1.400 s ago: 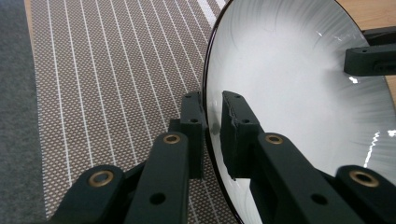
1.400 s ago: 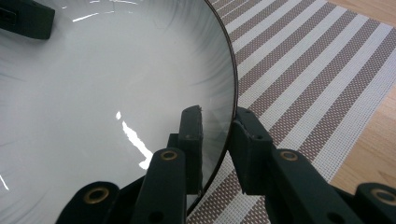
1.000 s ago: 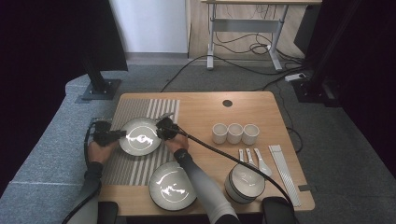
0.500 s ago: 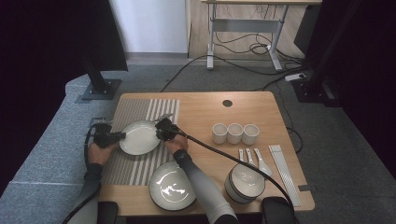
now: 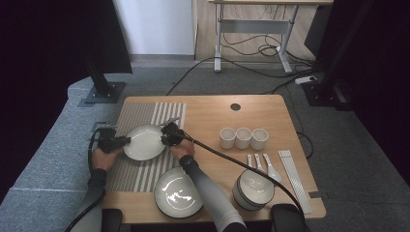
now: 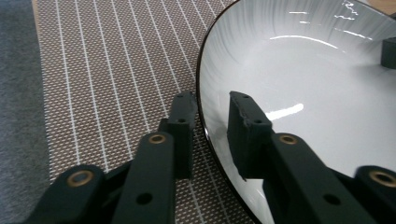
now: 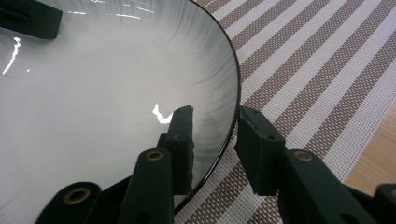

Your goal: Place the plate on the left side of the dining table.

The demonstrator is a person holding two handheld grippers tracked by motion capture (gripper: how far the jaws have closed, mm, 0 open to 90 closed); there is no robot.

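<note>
White plate (image 5: 144,142) w/ dark rim sits over the striped mat (image 5: 140,121) on the worktop's (image 5: 212,113) left part. Left tool (image 6: 210,121) straddles its rim, jaws spread, one inside, one outside. Right tool (image 7: 212,128) does the same at the opposite rim. Second plate (image 5: 178,192) lies nearer the person; three cups (image 5: 243,137) to the right.
</note>
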